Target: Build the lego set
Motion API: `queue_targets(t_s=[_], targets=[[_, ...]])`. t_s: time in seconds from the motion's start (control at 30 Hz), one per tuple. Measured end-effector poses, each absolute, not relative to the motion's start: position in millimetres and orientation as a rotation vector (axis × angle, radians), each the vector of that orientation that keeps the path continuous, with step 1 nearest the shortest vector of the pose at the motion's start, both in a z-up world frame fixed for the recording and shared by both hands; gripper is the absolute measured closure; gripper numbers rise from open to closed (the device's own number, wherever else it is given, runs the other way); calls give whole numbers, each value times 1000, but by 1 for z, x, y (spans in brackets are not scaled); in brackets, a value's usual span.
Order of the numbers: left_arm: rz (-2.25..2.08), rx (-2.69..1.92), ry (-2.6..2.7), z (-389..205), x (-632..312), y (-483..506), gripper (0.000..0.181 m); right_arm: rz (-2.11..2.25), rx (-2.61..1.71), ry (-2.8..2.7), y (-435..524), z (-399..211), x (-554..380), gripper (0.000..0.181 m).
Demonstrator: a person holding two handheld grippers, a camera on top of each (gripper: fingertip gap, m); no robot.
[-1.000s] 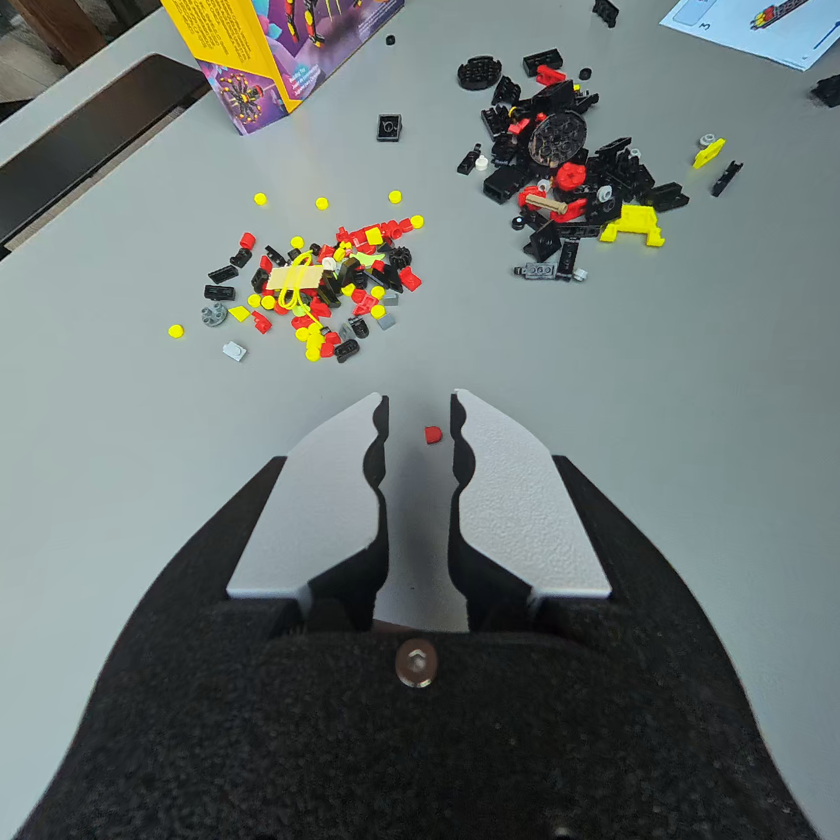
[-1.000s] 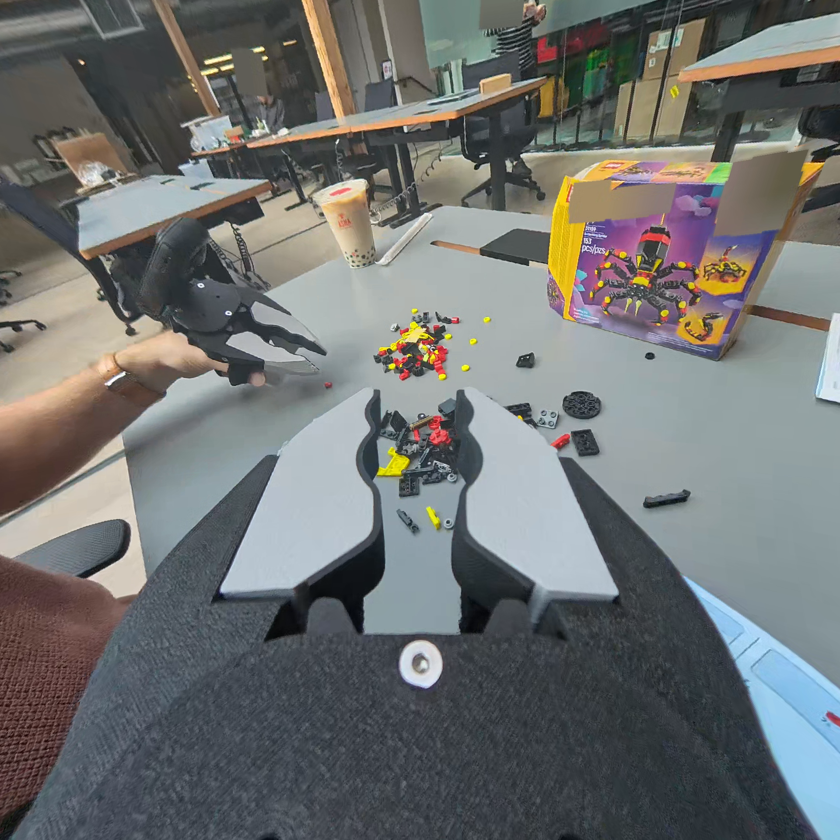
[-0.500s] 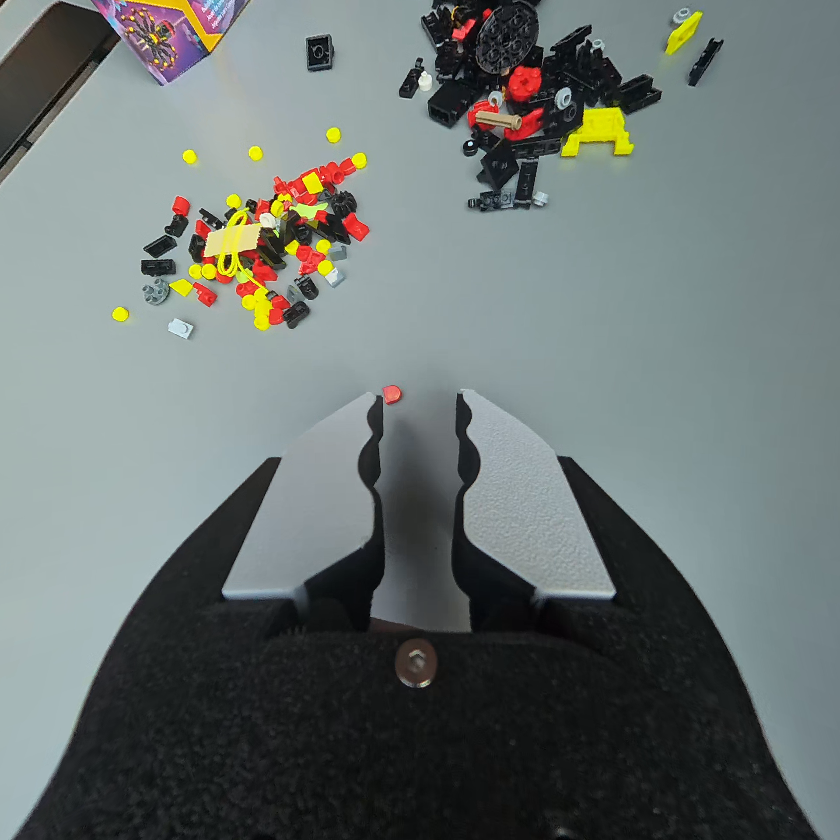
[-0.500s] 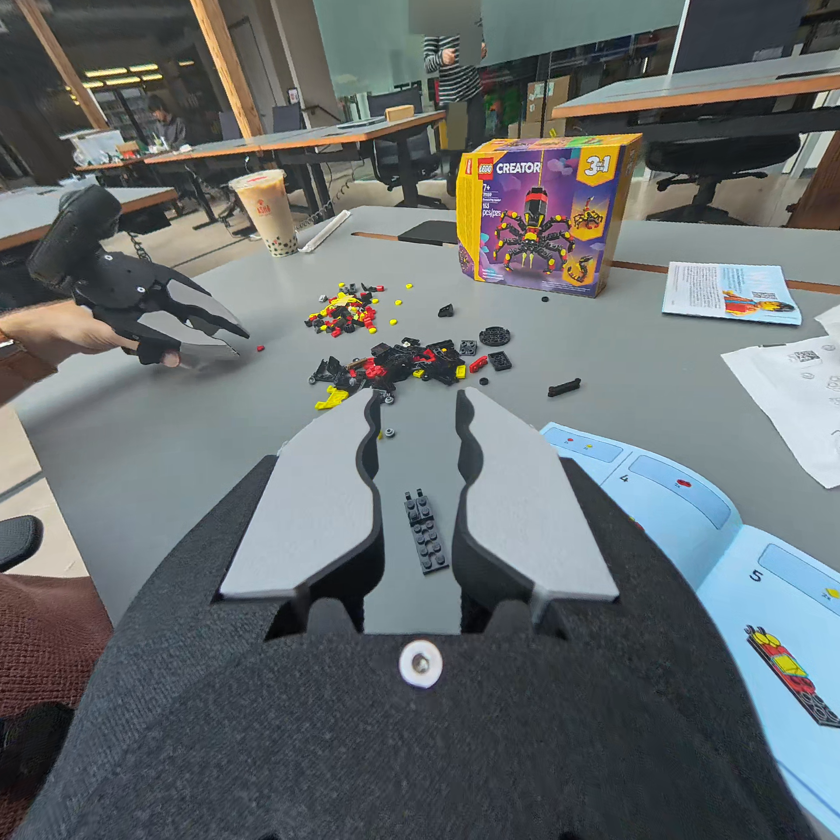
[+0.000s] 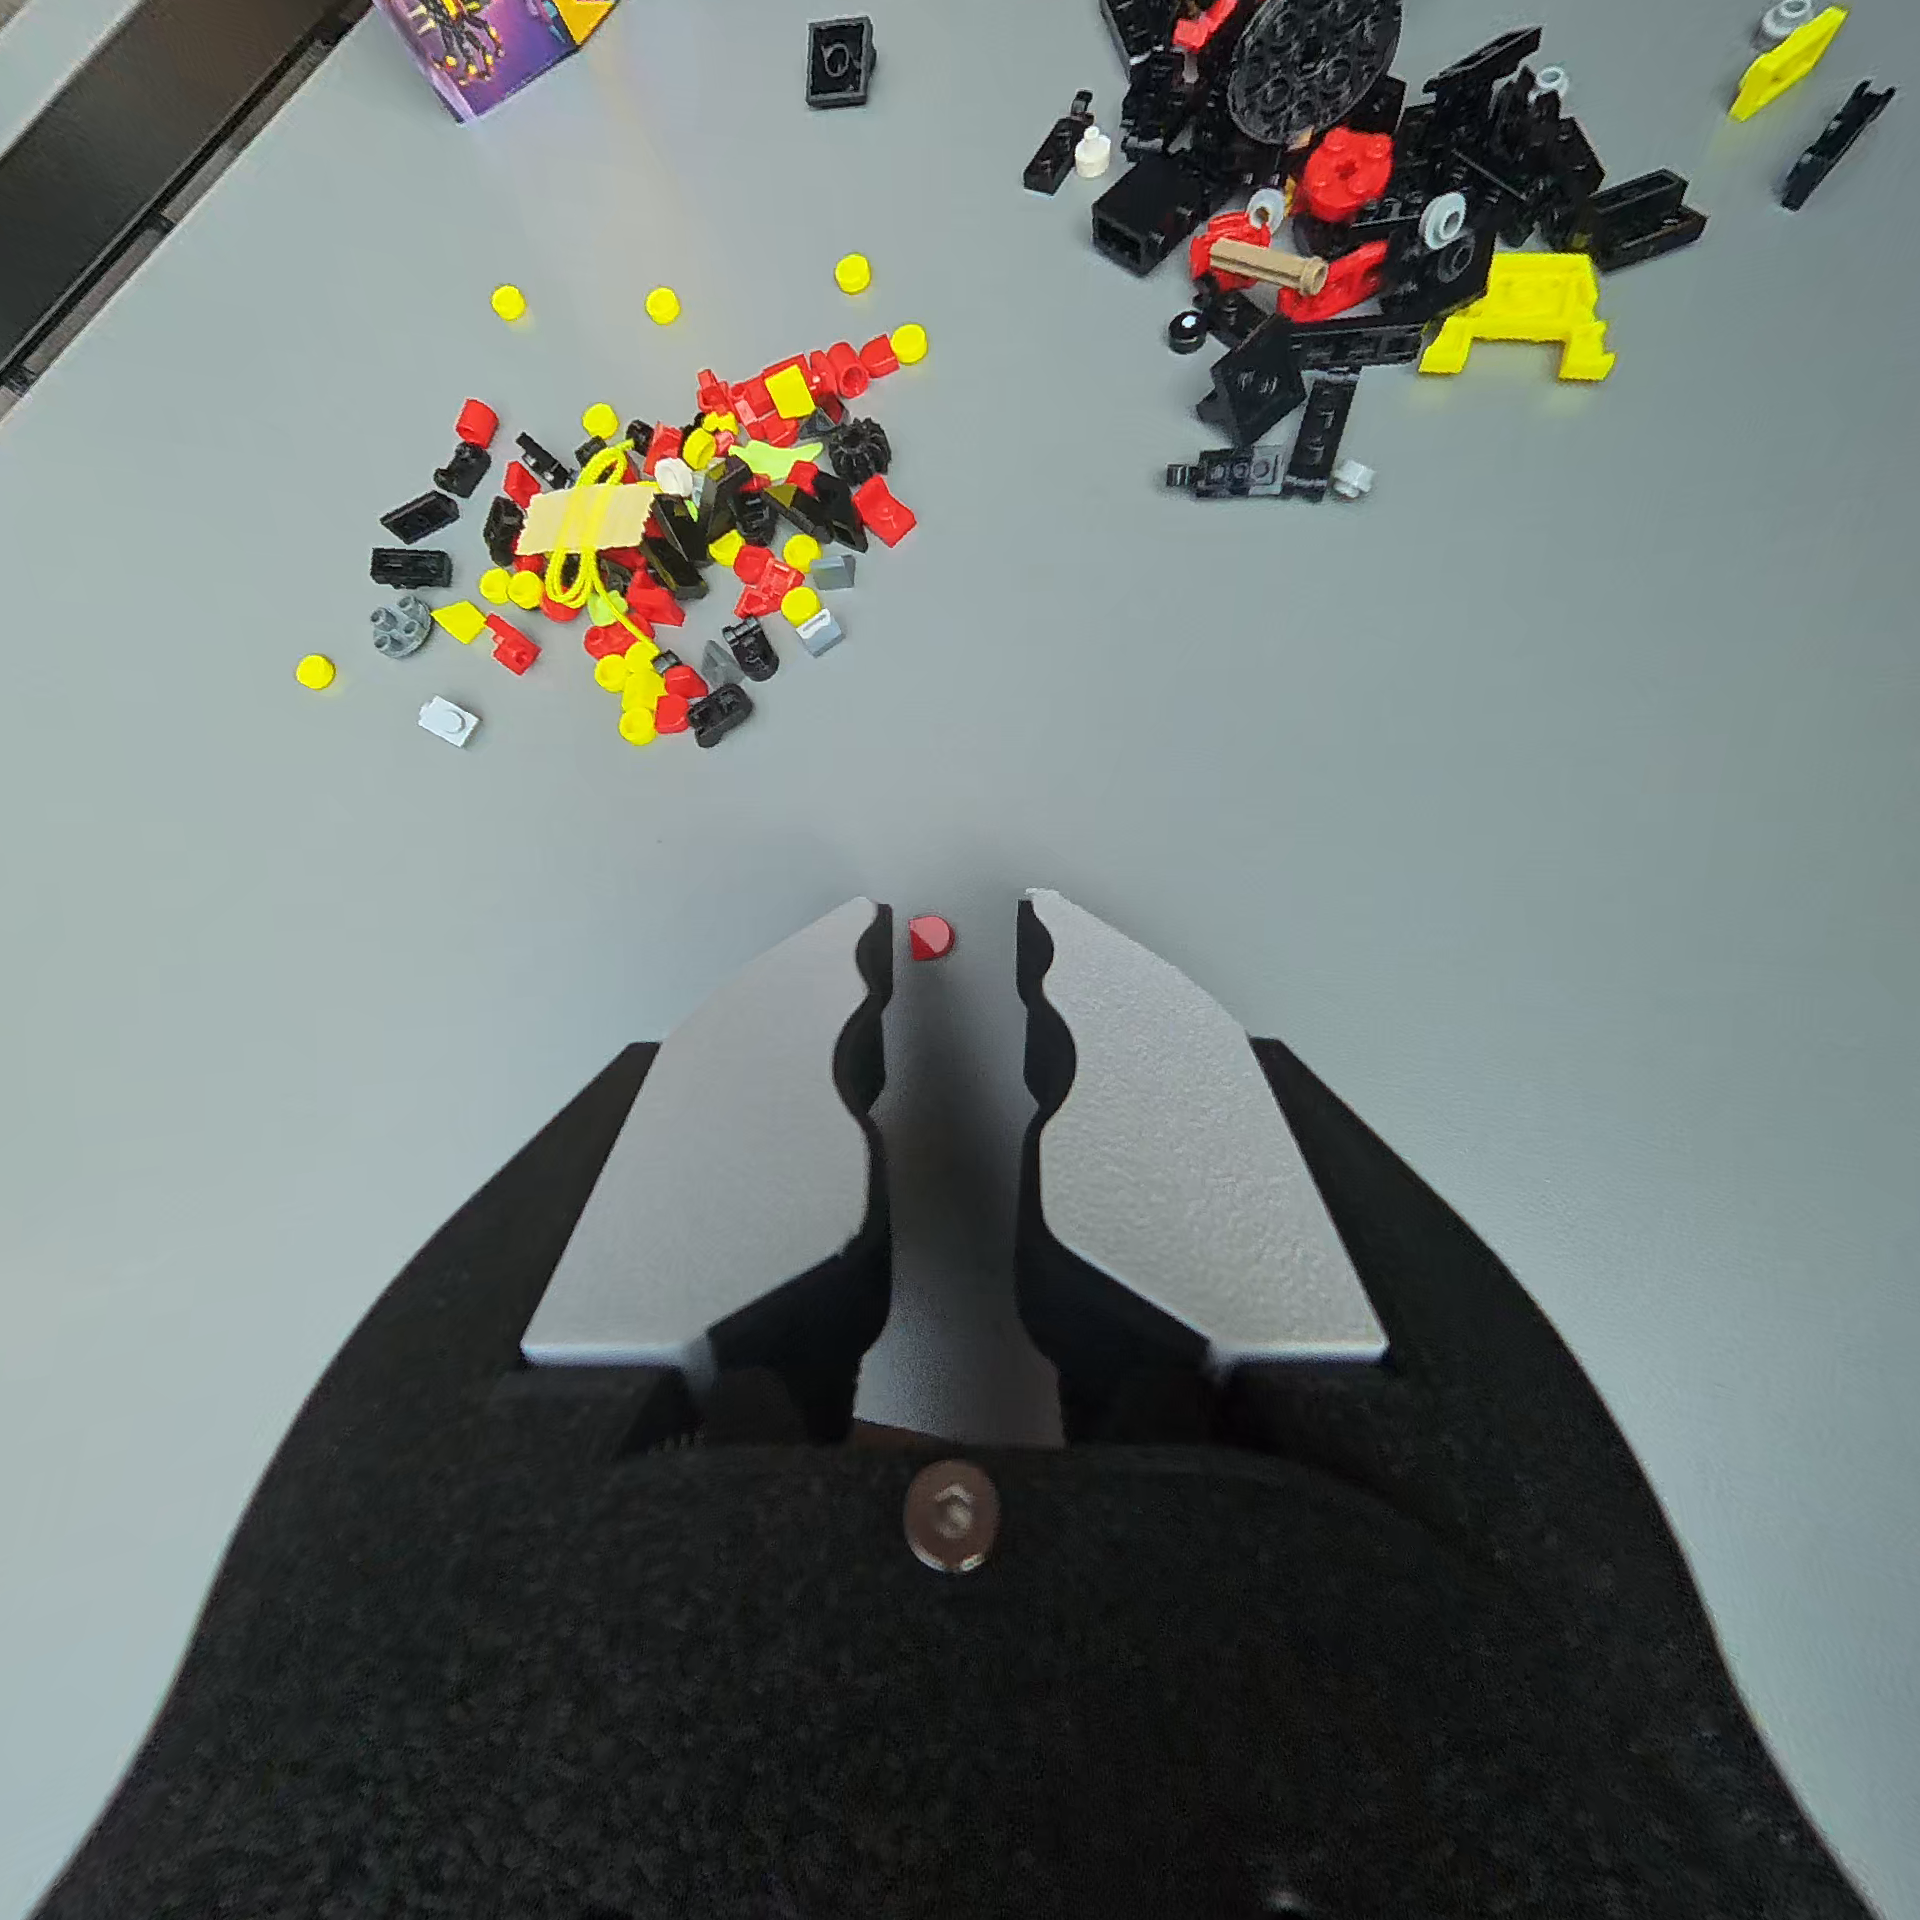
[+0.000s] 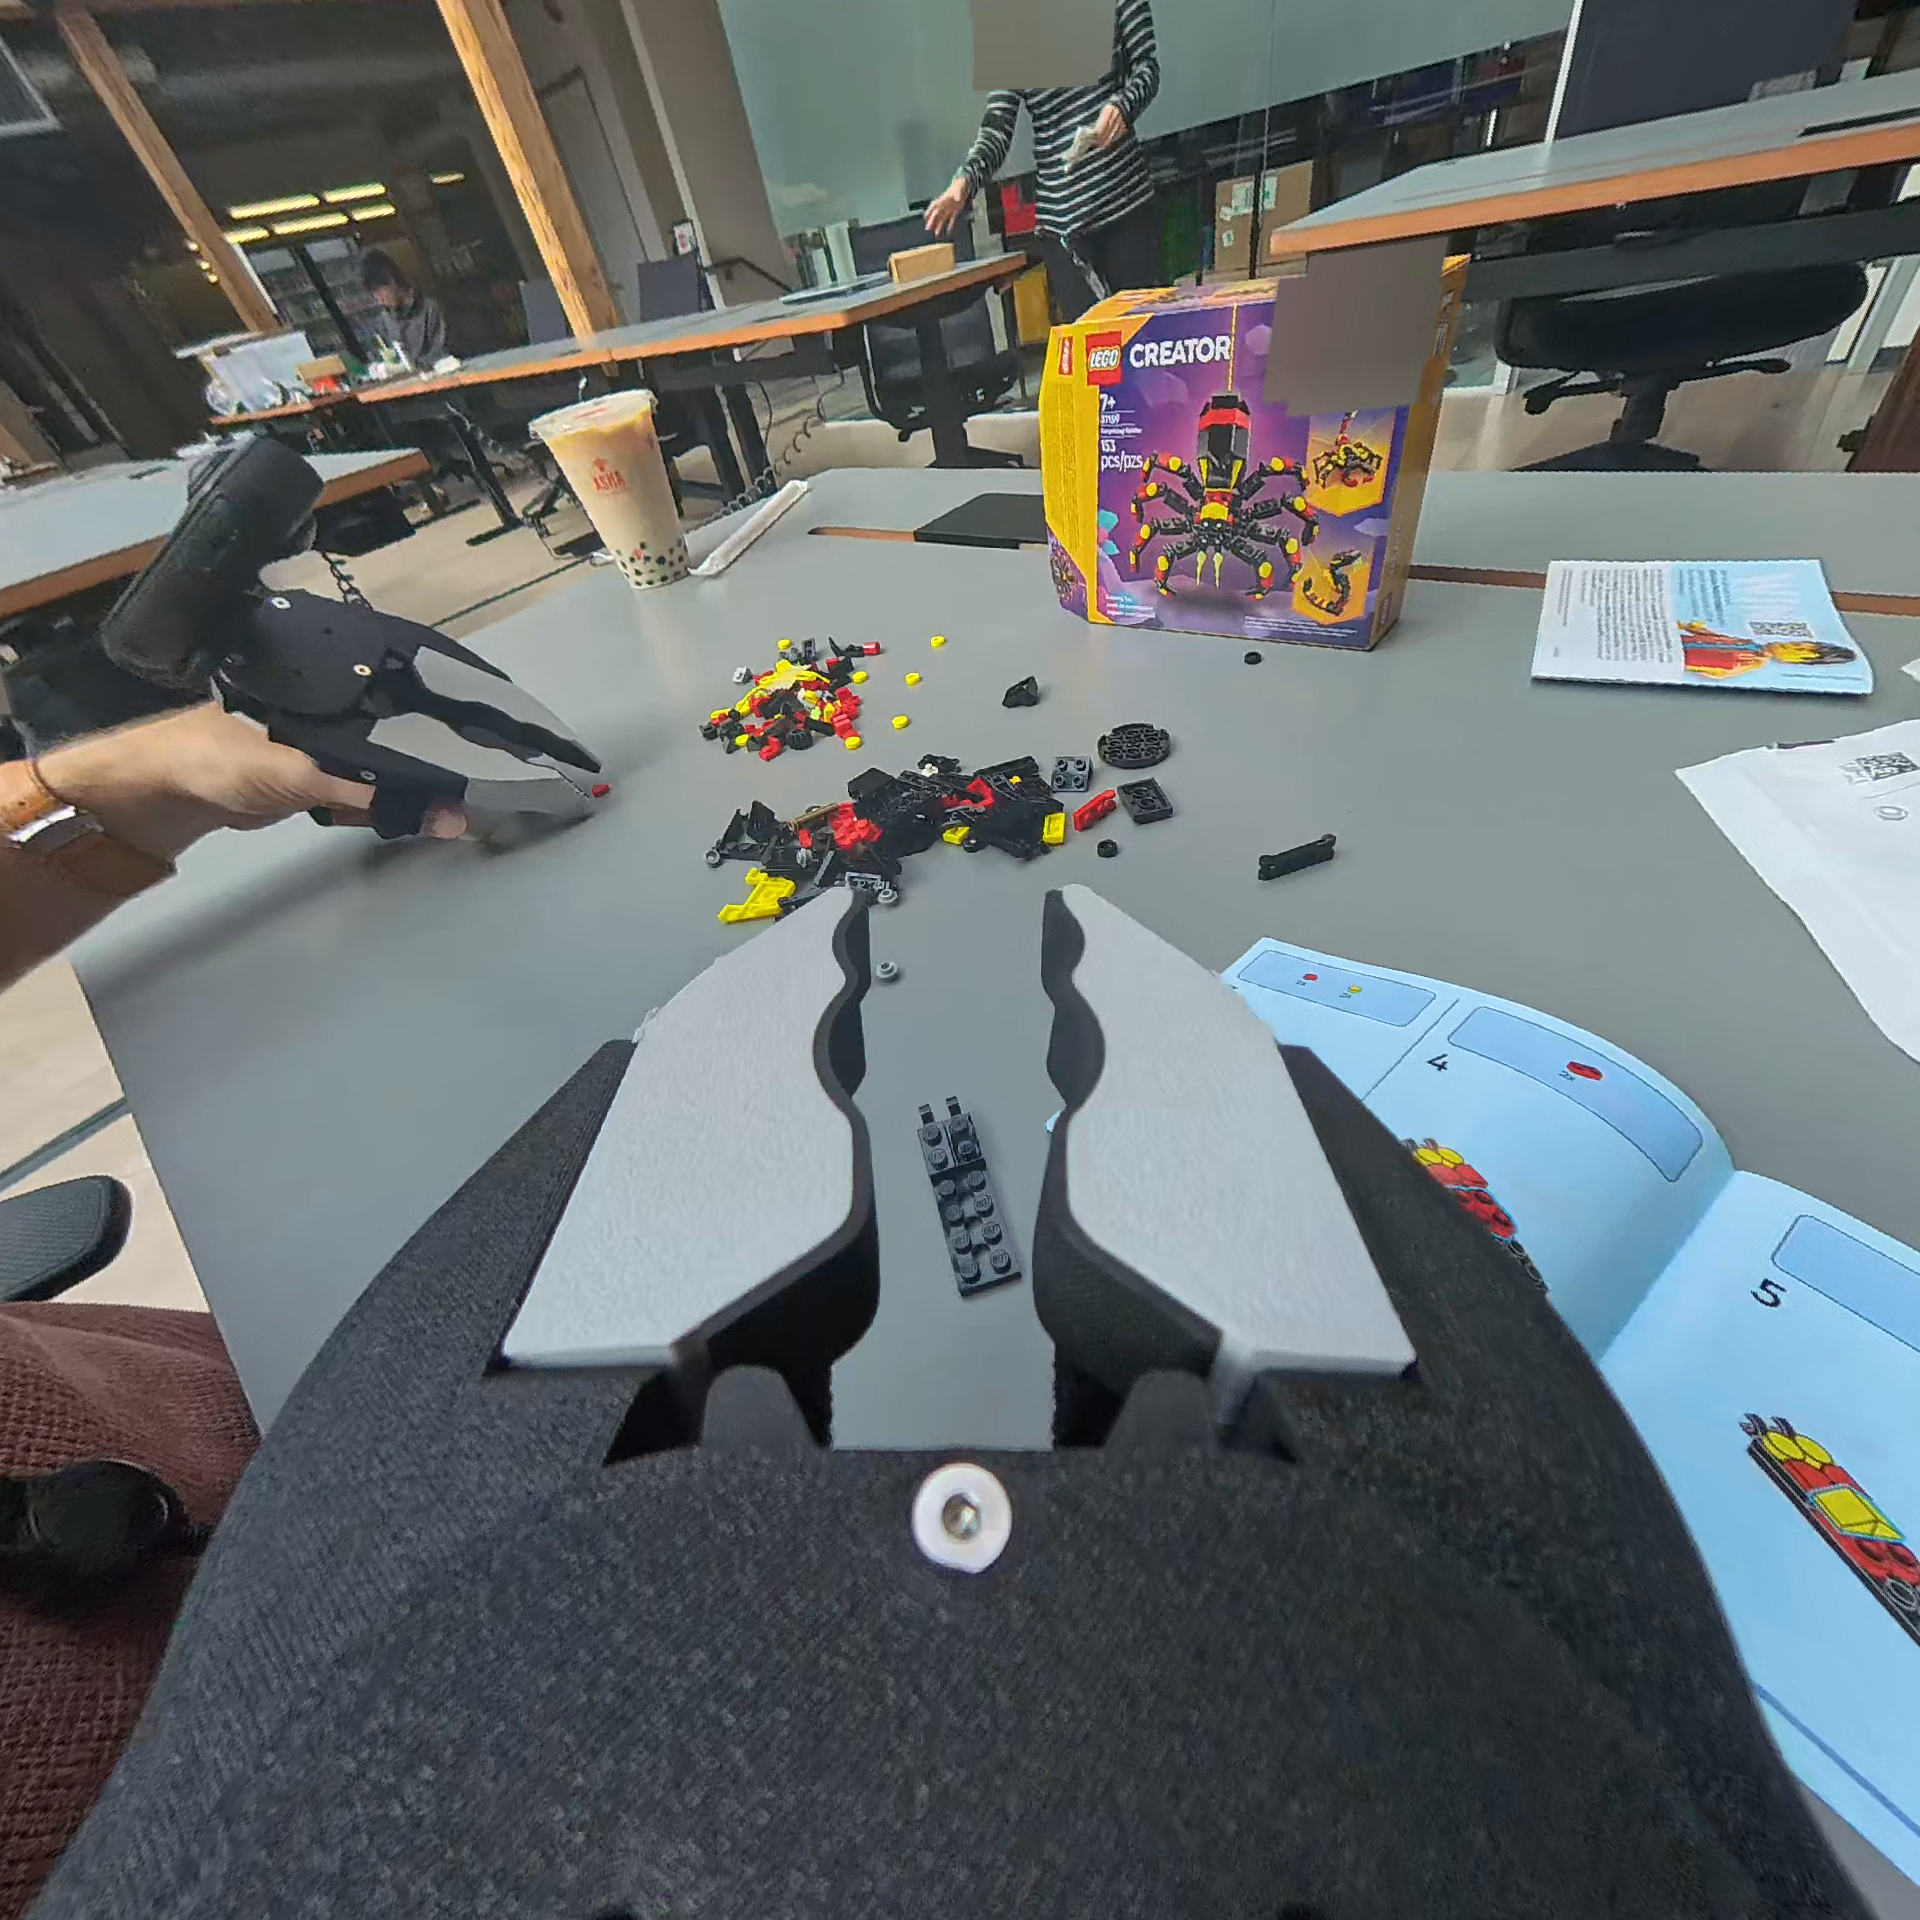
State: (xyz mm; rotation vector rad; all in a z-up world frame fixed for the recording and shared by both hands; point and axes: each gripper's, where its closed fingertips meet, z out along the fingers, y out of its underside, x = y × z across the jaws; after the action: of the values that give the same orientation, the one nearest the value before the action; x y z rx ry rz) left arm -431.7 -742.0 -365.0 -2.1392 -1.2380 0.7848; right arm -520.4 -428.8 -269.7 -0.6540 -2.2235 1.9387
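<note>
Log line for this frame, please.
left tool: open, small red piece between tips | right tool: open above black plate | nothing held

Both black, felt-covered left gripper (image 5: 954,914) and right gripper (image 6: 951,914) carry pale grey wavy-edged fingers (image 6: 1164,1122), one silver screw (image 5: 951,1514); a maroon, possibly knitted sleeve (image 6: 94,1455).

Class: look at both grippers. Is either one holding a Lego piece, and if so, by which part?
Nothing is held. The left gripper is open with a small red piece lying loose on the table between its tips; the right gripper is open above a black plate.
</note>
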Motion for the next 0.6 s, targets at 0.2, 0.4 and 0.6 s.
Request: queue_targets(t_s=[0.2, 0.4, 0.6], targets=[[684, -2142, -1248, -368, -433, -745, 162, 1918, -619, -2254, -437, -272, -516, 150], [558, -2114, -1248, -371, -432, -744, 174, 1856, -632, -2206, -418, -263, -523, 150], [428, -2023, -1196, -364, -435, -732, 175, 1784, -753, -2177, -373, -268, -525, 150]])
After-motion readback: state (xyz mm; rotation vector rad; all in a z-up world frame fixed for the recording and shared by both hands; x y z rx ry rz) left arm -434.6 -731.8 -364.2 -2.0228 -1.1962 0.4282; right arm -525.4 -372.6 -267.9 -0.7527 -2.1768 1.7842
